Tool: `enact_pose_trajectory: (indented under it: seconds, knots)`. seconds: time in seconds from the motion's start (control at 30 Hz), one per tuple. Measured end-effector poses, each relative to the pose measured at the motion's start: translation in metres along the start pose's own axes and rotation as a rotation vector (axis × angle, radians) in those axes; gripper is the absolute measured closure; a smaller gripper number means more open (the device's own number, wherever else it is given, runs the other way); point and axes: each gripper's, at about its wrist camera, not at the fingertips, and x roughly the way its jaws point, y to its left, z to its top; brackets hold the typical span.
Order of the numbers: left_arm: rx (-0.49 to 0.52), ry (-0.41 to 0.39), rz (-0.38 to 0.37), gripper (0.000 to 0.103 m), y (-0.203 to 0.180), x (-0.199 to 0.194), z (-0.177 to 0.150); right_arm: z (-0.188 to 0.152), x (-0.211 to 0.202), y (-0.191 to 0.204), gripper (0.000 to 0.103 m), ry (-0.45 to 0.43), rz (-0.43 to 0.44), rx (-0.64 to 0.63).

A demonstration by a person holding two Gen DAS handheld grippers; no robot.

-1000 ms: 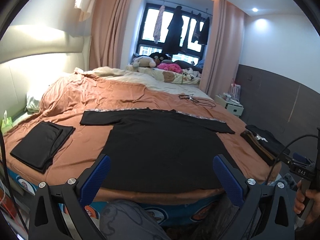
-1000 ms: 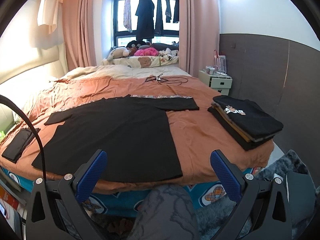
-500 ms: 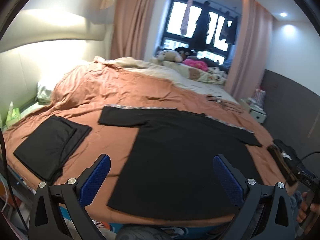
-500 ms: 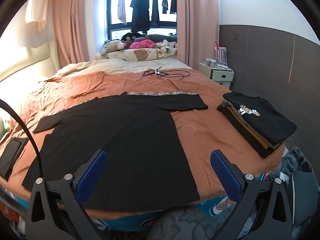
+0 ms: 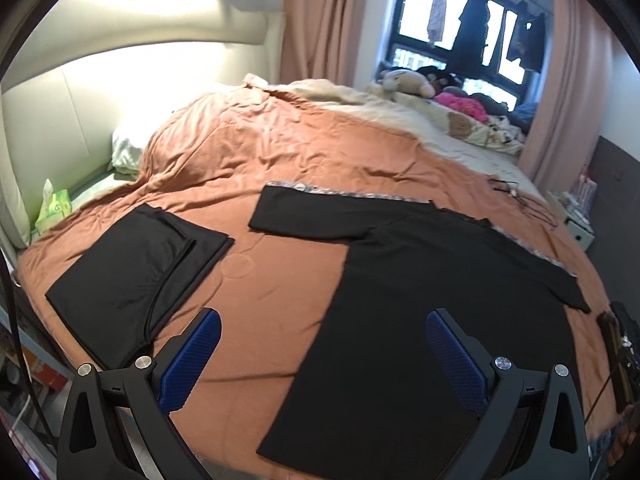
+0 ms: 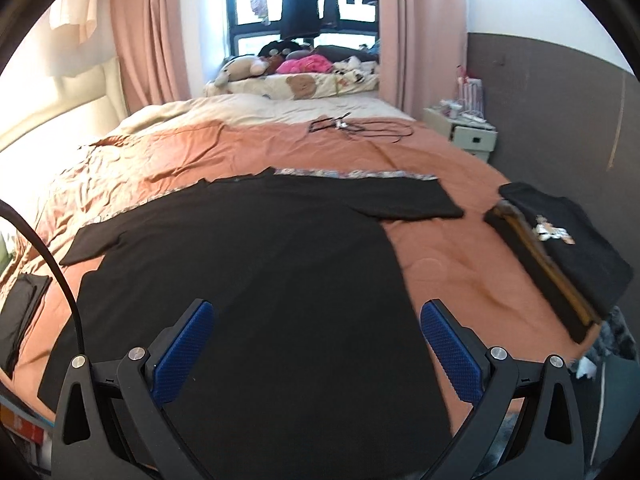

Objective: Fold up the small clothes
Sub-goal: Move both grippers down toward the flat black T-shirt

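Observation:
A black T-shirt (image 5: 420, 300) lies flat on the orange bedspread (image 5: 280, 152), sleeves spread, hem toward me; it also shows in the right wrist view (image 6: 260, 272). My left gripper (image 5: 320, 332) is open and empty, above the shirt's lower left edge. My right gripper (image 6: 316, 328) is open and empty, above the shirt's lower right part. A folded black garment (image 5: 136, 272) lies left of the shirt.
A stack of folded clothes (image 6: 560, 252) sits at the bed's right edge. Cables (image 6: 360, 126) lie farther back on the bed, with plush toys (image 6: 248, 68) by the window. A bedside cabinet (image 6: 472, 138) stands at right and a tissue pack (image 5: 54, 210) at left.
Both grippers have moved forward over the bed and tilted down toward the shirt. The shirt looks larger and nearer. Both stay open.

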Motion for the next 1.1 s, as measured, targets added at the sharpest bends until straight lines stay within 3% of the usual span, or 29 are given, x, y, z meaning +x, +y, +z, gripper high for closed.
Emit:
enact_pose_trajectory:
  seconds: [0.37,0.53,0.7,0.97,1.1]
  knots:
    - [-0.052,0.032,-0.048,0.000,0.016,0.052,0.024,0.015,0.043,0.015,0.000,-0.022,0.044,-0.074]
    - [-0.060,0.031,0.001,0.000,0.019,0.071,0.035,0.015,0.064,0.026,0.000,-0.039,0.081,-0.109]
    - [-0.068,0.059,0.035,0.000,0.024,0.097,0.042,0.018,0.086,0.038,0.000,-0.002,0.111,-0.161]
    - [-0.063,0.087,-0.009,0.000,0.033,0.138,0.054,0.042,0.125,0.051,0.000,0.076,0.150,-0.223]
    - [-0.092,0.108,-0.040,0.001,0.043,0.160,0.063,0.053,0.143,0.056,0.000,0.114,0.230,-0.219]
